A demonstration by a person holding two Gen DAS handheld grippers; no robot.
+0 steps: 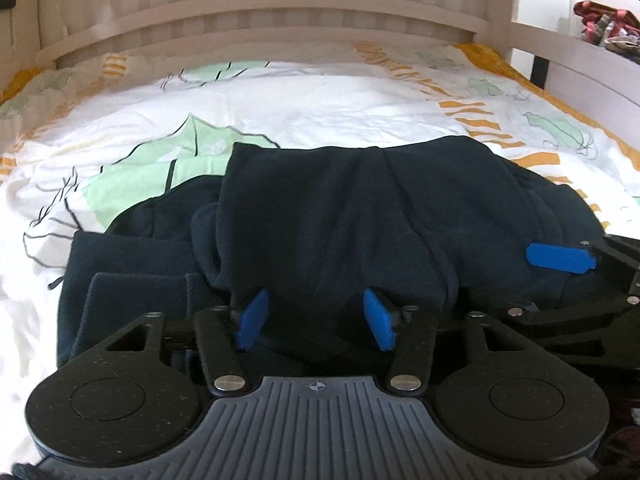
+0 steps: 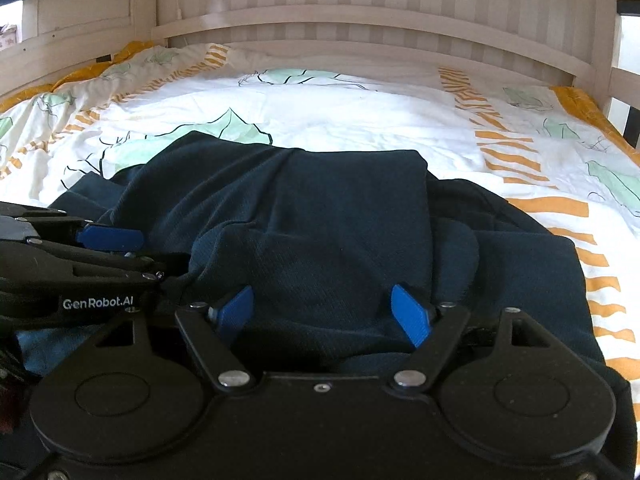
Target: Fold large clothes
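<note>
Both grippers, left [image 1: 316, 318] and right [image 2: 324, 314], stand spread over the garment [image 1: 360, 208], seemingly gripping nothing; its loose folds may slip apart.

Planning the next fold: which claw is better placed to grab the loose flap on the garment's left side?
Probably left. The open left claw sits just beside the flap; the right claw, also open, is on the far side of the left one.
</note>
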